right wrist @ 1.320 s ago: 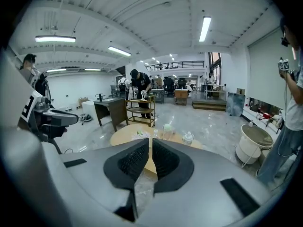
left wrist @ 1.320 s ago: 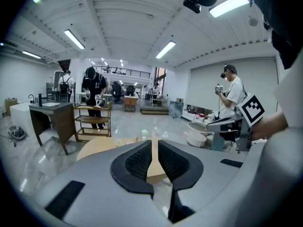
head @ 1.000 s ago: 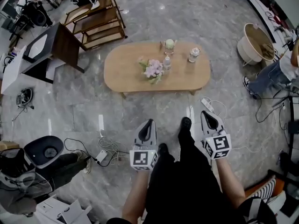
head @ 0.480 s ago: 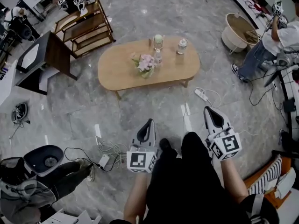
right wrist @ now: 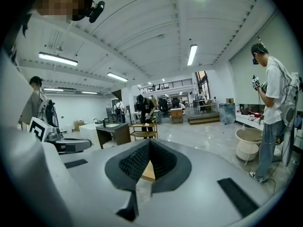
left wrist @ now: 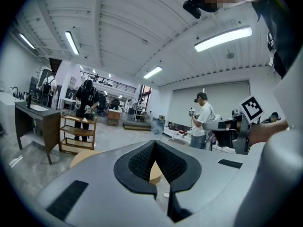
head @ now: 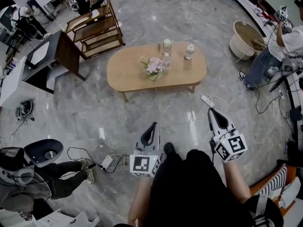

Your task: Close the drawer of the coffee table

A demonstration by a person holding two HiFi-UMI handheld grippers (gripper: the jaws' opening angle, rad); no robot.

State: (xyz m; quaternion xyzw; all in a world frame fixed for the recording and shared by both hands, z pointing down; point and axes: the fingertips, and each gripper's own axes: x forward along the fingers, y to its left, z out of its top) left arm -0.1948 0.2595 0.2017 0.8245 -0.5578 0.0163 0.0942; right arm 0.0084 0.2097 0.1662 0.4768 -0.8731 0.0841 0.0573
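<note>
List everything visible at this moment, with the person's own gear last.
coffee table: one, light wood, oval, ahead on the floor
flowers: one bunch, pink, on the table
clear containers: three, on the table by the flowers
shelf rack: one, wood, beyond the table's left end
desk: one, dark, far left
tub: one, white, right
power strip: one, white, floor
standing person: one, white shirt, right edge
left gripper: grey, shut, empty
right gripper: grey, shut, empty

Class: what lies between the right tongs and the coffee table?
In the head view, a white power strip, just beyond the right tongs; otherwise bare floor up to the table.
</note>
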